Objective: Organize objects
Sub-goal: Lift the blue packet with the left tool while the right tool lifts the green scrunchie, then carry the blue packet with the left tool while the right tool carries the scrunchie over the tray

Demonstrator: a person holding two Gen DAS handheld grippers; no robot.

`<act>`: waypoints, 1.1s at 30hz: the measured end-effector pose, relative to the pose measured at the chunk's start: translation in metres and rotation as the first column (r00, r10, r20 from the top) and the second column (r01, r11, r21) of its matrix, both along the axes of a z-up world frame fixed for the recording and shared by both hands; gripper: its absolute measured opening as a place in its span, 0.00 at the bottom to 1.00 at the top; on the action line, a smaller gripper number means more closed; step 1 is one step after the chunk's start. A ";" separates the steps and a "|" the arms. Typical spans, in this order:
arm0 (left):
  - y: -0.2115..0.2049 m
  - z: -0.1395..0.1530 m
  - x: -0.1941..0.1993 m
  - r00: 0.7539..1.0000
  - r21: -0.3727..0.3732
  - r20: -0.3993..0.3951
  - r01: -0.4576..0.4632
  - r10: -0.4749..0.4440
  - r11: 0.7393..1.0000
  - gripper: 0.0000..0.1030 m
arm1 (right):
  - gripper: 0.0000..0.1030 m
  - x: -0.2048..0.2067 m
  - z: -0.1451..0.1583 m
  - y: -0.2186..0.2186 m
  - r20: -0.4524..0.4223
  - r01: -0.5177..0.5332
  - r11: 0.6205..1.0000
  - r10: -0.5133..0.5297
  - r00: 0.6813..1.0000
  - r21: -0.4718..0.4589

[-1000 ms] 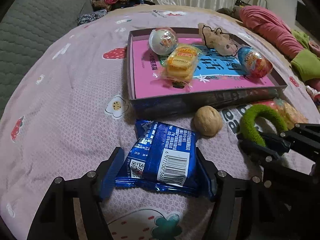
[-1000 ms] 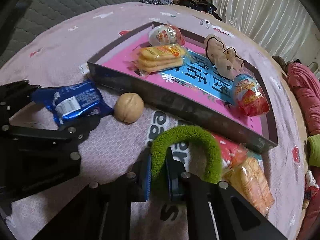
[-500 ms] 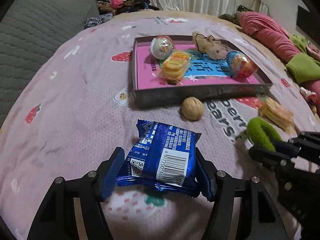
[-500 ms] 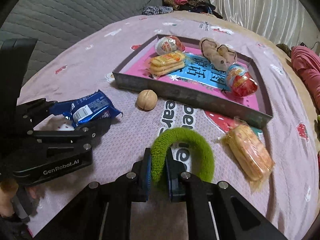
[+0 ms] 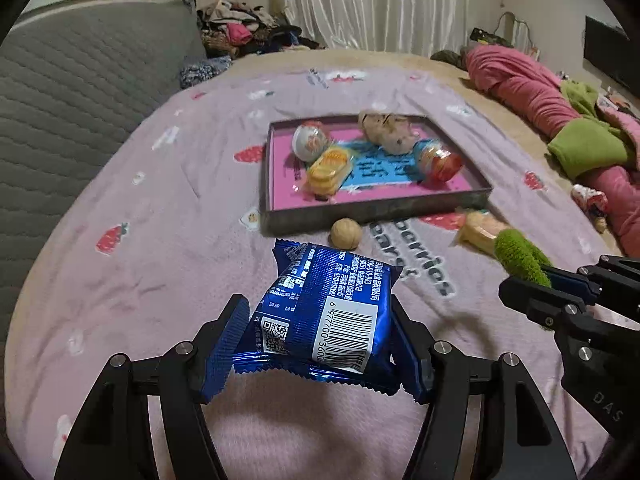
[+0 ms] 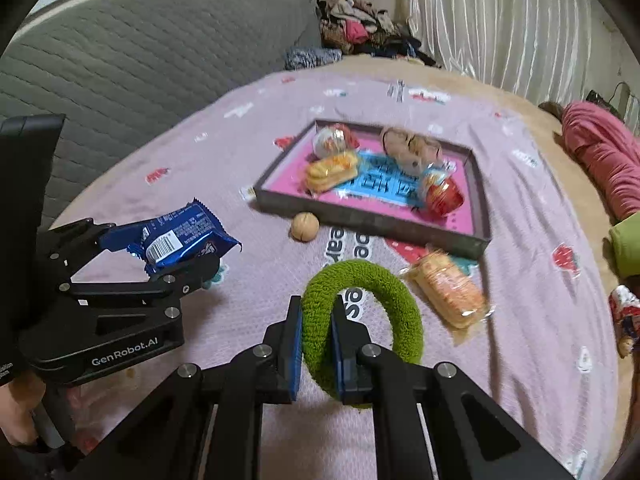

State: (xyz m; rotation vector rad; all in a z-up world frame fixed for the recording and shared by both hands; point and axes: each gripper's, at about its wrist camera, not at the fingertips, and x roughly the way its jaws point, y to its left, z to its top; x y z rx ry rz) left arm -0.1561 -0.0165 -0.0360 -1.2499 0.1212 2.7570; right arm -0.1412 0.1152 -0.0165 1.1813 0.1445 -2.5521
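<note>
My left gripper (image 5: 320, 320) is shut on a blue snack packet (image 5: 328, 312) and holds it above the pink bedsheet; it also shows in the right wrist view (image 6: 176, 236). My right gripper (image 6: 318, 320) is shut on a green fuzzy ring (image 6: 384, 300), lifted off the bed, seen in the left wrist view too (image 5: 520, 256). Ahead lies a dark shallow tray (image 5: 376, 208) with a pink base holding two toy eggs, a yellow cracker pack and a beige plush. A walnut (image 5: 346, 233) and a cracker pack (image 6: 448, 292) lie on the sheet in front of the tray.
A grey quilted headboard (image 5: 80, 92) stands at the left. Piled clothes (image 5: 248, 32) lie at the far end. Pink and green bedding (image 5: 560, 120) lies along the right. A curtain (image 5: 380, 4) hangs behind.
Both grippers have pulled back and risen away from the tray, carrying the blue packet and the green ring. The tray, walnut and cracker pack look smaller and farther.
</note>
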 end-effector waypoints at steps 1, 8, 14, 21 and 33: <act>0.002 0.008 0.006 1.000 0.000 -0.013 0.000 0.000 1.000 0.67 | 0.12 0.005 0.008 0.002 -0.014 0.001 1.000 -0.001 1.000 -0.003; 0.017 0.054 0.031 0.997 -0.017 -0.076 0.007 -0.009 1.000 0.67 | 0.12 0.027 0.051 0.016 -0.081 0.011 1.000 -0.012 0.997 -0.011; 0.023 0.086 0.045 0.992 -0.022 -0.129 0.005 -0.008 1.000 0.67 | 0.12 0.040 0.078 0.024 -0.122 0.021 1.000 -0.023 0.992 -0.023; 0.027 0.106 0.052 0.987 -0.015 -0.160 0.005 -0.008 1.000 0.67 | 0.12 0.049 0.102 0.030 -0.179 0.018 0.999 -0.024 0.984 -0.036; 0.027 0.122 0.044 0.983 -0.009 -0.184 -0.001 -0.001 1.000 0.67 | 0.12 0.048 0.122 0.033 -0.231 0.009 0.999 -0.019 0.973 -0.045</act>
